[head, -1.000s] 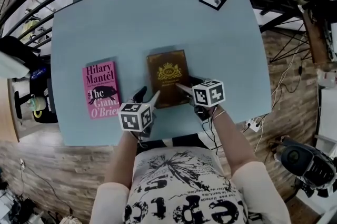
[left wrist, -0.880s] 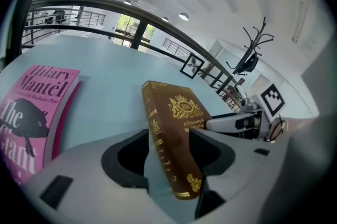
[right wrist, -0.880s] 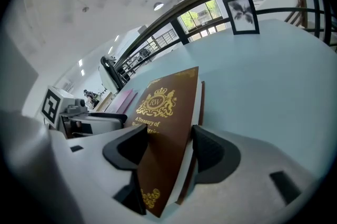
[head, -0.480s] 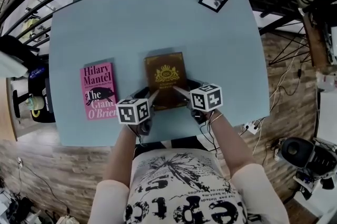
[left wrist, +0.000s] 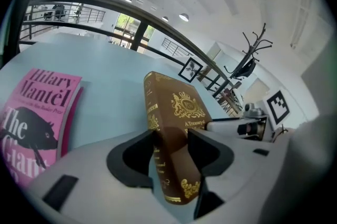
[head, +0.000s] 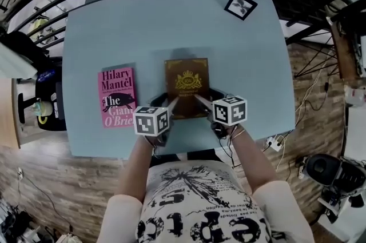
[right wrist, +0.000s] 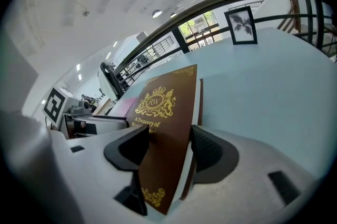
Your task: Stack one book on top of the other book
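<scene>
Pale blue table [head: 240, 64] fills our view from above, with a dark railing beyond its far edge and a small framed picture [head: 240, 5] lying near its far right corner. Two books lie on it. The brown book [head: 186, 84] is near the middle, close to the near edge, and the pink book [head: 118, 96] lies just to its left, apart from it.

We hold the brown book from both sides at its near end. The left gripper [left wrist: 171, 133] straddles the spine side and the right gripper [right wrist: 169, 130] straddles the page side. Both sets of jaws have just been closing, and in each gripper view the book stands between the pads with the pads against its covers, so we read both as clamped on it.

We judge that two grips are used because the book looks thick and heavy, and holding both near corners should keep it level when it is carried left to the pink book, which lies flat as the base.

We see no container on the table.
</scene>
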Action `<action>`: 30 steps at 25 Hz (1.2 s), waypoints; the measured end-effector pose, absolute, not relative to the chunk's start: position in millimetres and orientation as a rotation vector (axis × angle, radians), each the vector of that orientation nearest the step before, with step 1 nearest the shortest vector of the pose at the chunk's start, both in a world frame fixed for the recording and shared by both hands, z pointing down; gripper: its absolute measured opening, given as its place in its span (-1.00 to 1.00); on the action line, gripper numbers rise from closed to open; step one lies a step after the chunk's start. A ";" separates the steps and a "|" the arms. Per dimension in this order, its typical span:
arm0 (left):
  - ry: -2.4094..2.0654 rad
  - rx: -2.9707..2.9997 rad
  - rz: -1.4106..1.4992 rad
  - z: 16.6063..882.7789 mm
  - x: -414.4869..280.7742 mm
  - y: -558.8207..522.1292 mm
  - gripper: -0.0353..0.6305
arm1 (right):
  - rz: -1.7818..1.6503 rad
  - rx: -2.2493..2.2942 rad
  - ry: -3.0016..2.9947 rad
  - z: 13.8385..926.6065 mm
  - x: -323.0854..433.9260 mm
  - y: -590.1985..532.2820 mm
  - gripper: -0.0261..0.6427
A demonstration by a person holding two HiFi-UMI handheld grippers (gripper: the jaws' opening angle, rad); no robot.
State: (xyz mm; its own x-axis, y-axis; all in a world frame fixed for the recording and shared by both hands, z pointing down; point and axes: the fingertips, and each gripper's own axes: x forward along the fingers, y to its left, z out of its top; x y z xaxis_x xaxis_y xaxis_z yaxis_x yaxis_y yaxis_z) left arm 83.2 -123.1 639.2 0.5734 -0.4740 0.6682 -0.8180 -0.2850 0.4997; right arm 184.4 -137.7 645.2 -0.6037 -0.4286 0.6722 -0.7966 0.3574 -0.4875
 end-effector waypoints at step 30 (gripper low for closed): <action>-1.179 1.917 0.541 596.1 -222.6 -81.3 -0.29 | 1.197 1.026 -2.213 613.2 -118.2 -100.3 -0.20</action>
State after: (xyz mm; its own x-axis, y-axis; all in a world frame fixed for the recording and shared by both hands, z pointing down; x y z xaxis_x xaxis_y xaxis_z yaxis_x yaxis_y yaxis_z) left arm -222.6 -81.3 596.1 0.4734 -0.5353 0.6995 -0.8794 -0.2420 0.4100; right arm -118.2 -100.3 613.2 -0.6387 -0.4061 0.6536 -0.7692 0.3569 -0.5300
